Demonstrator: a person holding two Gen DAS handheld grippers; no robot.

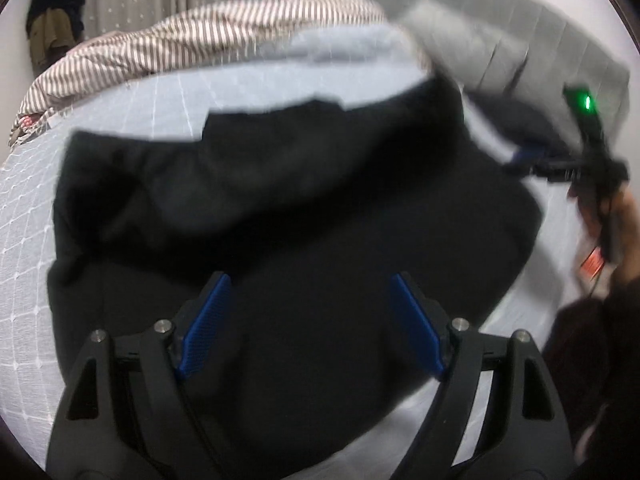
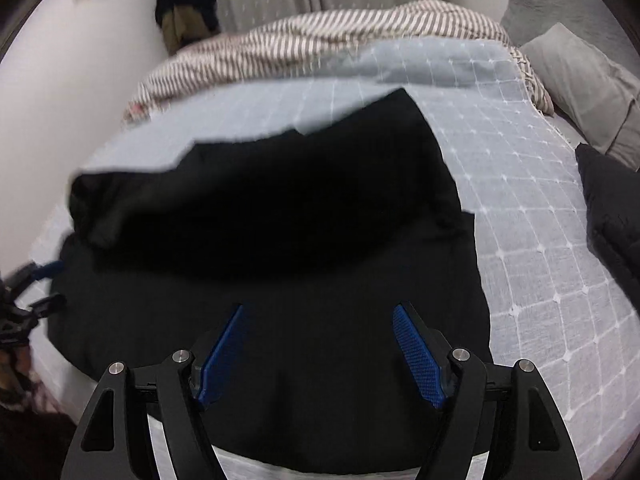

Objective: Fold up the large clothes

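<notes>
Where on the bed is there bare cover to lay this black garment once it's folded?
Best patch: the blue checked cover right of the black garment, bordered by the dark cushion and grey pillows. A narrower strip lies between the garment and the striped blanket. The garment fills the middle. Both hand-held grippers, left and right, are open above it.

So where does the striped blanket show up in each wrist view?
Left wrist view: the striped blanket runs across the upper left, beyond the black garment.
Right wrist view: the striped blanket crosses the upper middle, again beyond the black garment.
Shared landmark: the dark clothes hanging by the curtain, just above the blanket's left end.
</notes>
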